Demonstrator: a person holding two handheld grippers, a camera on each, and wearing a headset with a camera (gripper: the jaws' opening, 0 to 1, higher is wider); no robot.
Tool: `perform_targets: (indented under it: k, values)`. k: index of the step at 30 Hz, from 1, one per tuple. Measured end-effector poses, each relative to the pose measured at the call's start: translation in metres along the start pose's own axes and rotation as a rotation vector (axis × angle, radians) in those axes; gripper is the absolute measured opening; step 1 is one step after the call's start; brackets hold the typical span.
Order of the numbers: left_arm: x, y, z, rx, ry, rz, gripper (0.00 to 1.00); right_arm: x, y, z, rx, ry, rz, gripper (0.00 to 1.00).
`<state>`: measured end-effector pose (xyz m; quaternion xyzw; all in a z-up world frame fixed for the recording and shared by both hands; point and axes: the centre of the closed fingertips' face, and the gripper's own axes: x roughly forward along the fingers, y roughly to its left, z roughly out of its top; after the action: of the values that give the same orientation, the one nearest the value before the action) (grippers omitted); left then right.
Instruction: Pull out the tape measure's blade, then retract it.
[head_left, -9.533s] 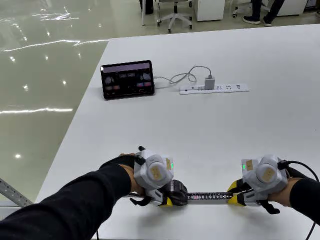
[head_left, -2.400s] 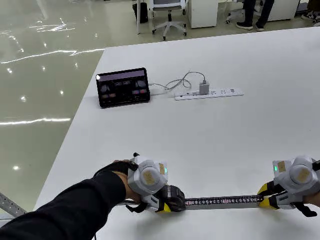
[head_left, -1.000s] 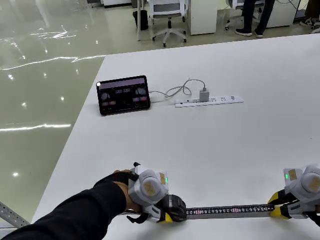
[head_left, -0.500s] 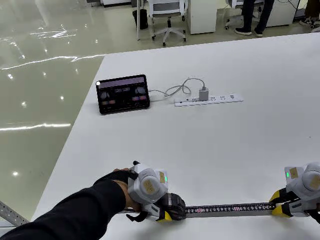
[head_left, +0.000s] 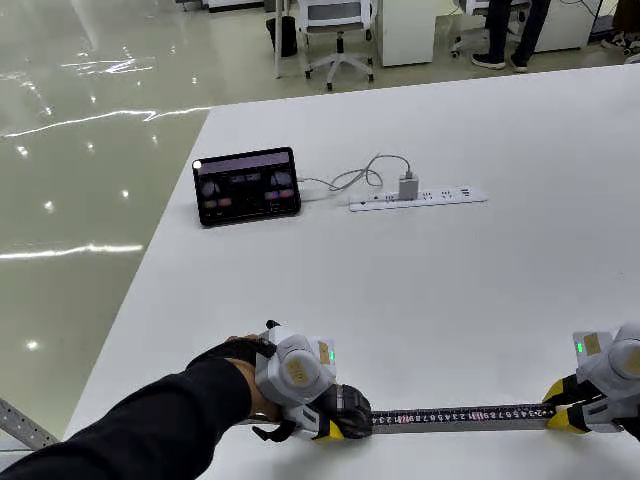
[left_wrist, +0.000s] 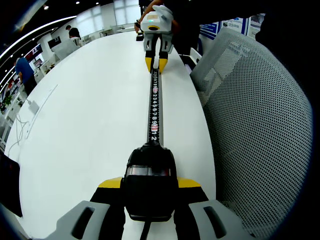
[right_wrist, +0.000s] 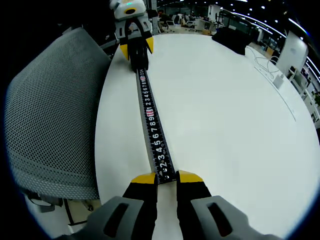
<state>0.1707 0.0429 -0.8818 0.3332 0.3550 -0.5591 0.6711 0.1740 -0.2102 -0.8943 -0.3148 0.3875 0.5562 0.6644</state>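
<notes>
Along the white tabletop (head_left: 450, 300) the blade (head_left: 455, 415) is held taut, its case (left_wrist: 150, 167) pinched by the left tongs (left_wrist: 150, 184) as anchor, its tip (right_wrist: 165, 170) by the right tongs (right_wrist: 167, 178).

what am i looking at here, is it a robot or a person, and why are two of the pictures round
No robot: a person holds a two-jaw gripper in each hand at a white table. The wide picture comes from a camera on the person's head. Each round one comes from a fisheye camera riding on a gripper, looking along its jaws. The left gripper is shut on the black tape measure case. The right gripper pinches the end of the dark numbered blade, drawn out flat between them. Farther back lie a black tablet with a lit screen and a white power strip with a charger plugged in.
</notes>
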Motion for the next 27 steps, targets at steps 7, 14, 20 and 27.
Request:
perform_targets:
  k: [7,14,20,27]
  values:
    - [0.0001,-0.0002,0.0003,-0.002,-0.001,-0.002,0.33,-0.0013,-0.0010,-0.0021,-0.003,0.005,0.001,0.09]
    - [-0.0002,-0.0002,0.0002,-0.001,-0.002,0.001,0.33,-0.0011,-0.0013,-0.0029,0.001,0.004,0.001,0.09]
    - [0.0000,-0.0003,0.0003,0.003,0.000,0.001,0.33,-0.0003,-0.0012,-0.0022,-0.008,0.013,0.002,0.10]
    - [0.0000,0.0002,0.0007,-0.001,-0.010,-0.001,0.34,0.0004,-0.0005,-0.0019,-0.030,0.023,0.019,0.11]
